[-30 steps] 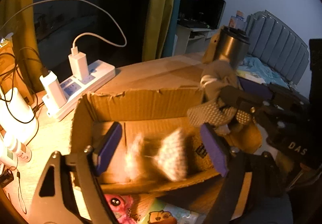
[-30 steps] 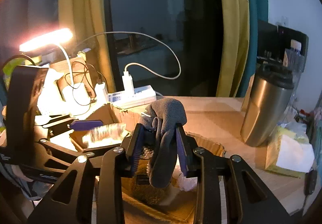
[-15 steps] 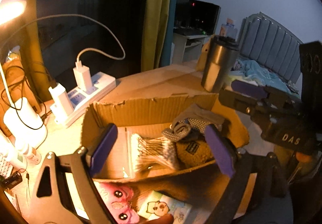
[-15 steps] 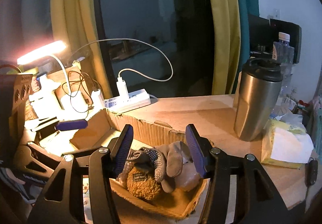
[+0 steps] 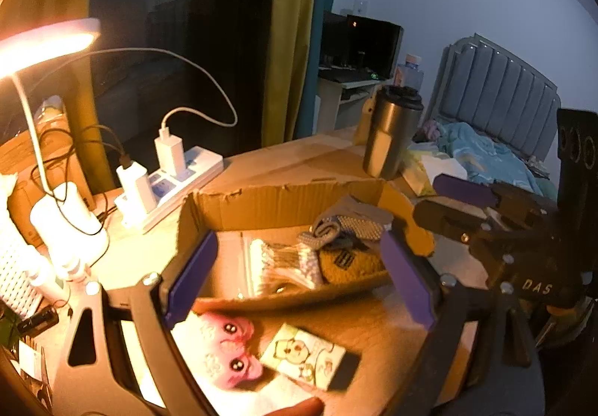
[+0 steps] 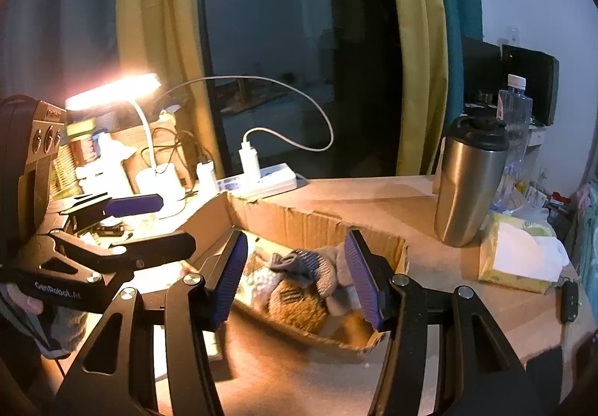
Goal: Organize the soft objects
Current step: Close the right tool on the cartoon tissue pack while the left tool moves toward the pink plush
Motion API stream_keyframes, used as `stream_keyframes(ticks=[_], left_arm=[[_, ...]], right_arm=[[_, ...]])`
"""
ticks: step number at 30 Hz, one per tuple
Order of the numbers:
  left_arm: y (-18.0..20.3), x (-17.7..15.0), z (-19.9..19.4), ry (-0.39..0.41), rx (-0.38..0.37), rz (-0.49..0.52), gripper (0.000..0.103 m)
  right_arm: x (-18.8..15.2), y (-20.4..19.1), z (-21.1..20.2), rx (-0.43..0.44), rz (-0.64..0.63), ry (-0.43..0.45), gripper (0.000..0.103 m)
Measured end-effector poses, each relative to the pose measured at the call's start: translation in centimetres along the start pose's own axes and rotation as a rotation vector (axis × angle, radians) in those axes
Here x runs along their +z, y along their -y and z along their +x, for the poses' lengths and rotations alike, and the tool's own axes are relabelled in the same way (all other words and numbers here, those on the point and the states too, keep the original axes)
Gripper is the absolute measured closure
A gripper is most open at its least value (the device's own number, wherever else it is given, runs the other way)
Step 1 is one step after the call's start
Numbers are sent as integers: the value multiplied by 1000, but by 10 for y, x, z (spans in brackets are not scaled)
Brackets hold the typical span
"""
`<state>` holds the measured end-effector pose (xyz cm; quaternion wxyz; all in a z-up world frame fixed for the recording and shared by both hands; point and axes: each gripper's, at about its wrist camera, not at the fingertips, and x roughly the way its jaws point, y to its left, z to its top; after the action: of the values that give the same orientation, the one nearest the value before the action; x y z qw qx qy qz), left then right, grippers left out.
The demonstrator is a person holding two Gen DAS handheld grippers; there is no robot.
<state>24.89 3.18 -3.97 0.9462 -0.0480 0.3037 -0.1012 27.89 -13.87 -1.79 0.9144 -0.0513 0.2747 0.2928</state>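
A shallow cardboard box (image 5: 276, 197) (image 6: 295, 221) sits on the table. In it lie a grey dotted glove (image 5: 347, 225) (image 6: 317, 266), a brown knit item (image 5: 347, 262) (image 6: 295, 304) and a clear pack of cotton swabs (image 5: 280, 266). A pink plush toy (image 5: 228, 352) and a cartoon tissue pack (image 5: 306, 356) lie in front of the box. My left gripper (image 5: 299, 285) is open and empty above the box's near edge. My right gripper (image 6: 297, 277) is open and empty, just before the box, above the glove.
A steel tumbler (image 5: 388, 135) (image 6: 467, 184) stands behind the box on the right. A white power strip (image 5: 175, 180) (image 6: 261, 182) with chargers and a lit desk lamp (image 5: 45, 42) are at the left. A tissue pack (image 6: 515, 259) and a car key (image 6: 570, 300) lie right.
My right gripper opened and dropped the grey glove into the box, then drew back. The swab pack settled in the box. Both grippers pulled back toward me.
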Motion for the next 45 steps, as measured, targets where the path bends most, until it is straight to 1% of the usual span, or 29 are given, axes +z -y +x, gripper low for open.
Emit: stream_keyframes(ticks=[6, 11, 16, 18, 23, 26, 32, 45], left_arm=[[-13, -18, -18, -6, 17, -24, 13], [-12, -34, -40, 18, 28, 6, 13], [-12, -54, -48, 15, 43, 36, 13], [-13, -62, -49, 10, 52, 39, 13], [-24, -79, -47, -19, 64, 4, 13], [-29, -89, -45, -39, 66, -10, 13], [-41, -106, -37, -84, 79, -26, 13], [-53, -111, -25, -125, 109, -50, 13]], right_arm=[[-8, -18, -8, 21, -21, -10, 45], [-17, -32, -10, 44, -33, -25, 44], [-26, -46, -5, 69, -47, -45, 44], [-29, -52, -3, 77, -59, -53, 44], [-35, -68, 0, 96, -88, -64, 43], [-39, -76, 4, 104, -104, -75, 39], [-48, -86, 18, 118, -120, -117, 38], [-73, -93, 56, 138, -133, -237, 38]])
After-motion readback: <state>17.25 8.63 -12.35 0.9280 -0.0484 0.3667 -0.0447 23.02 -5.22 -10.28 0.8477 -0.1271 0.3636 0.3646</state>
